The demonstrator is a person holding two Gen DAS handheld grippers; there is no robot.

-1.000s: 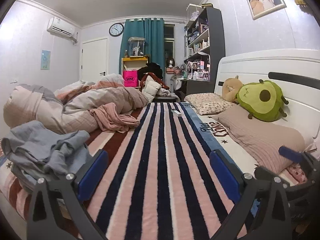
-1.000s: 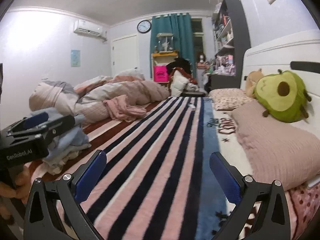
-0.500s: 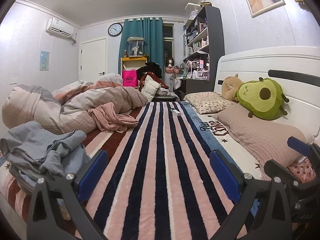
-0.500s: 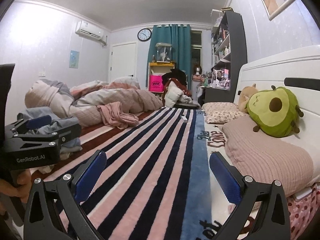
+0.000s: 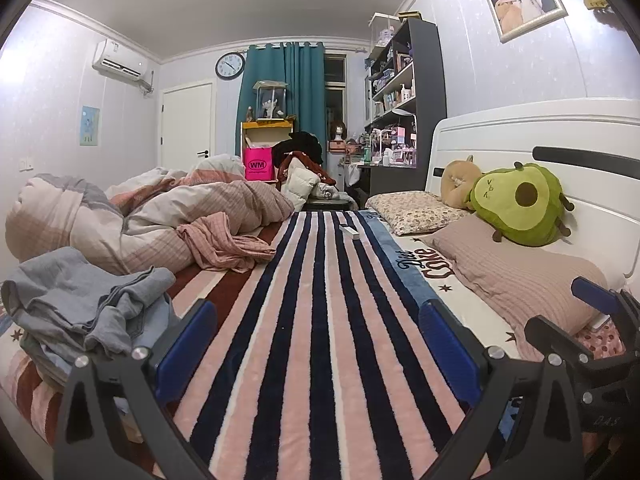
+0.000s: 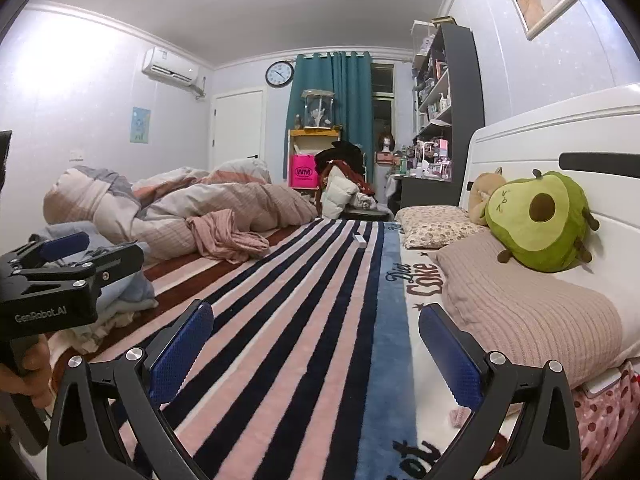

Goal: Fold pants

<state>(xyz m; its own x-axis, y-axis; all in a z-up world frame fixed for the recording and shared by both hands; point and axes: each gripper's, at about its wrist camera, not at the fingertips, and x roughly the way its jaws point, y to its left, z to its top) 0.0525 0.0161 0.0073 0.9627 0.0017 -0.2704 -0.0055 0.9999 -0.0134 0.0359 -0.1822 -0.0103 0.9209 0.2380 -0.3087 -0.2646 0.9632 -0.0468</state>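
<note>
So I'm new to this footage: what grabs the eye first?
The green avocado plush against the white headboard on the right, then the striped blanket running down the bed. A crumpled grey garment pile sits at left, beside the open left tongs.

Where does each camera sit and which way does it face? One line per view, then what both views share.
Left wrist: on the open left gripper, facing along the striped blanket toward the curtain; the right gripper's tip shows at right.
Right wrist: on the open right gripper, facing the same way; the left gripper and the hand holding it show at left.
Shared: grey clothes pile, avocado plush, wall clock.
</note>
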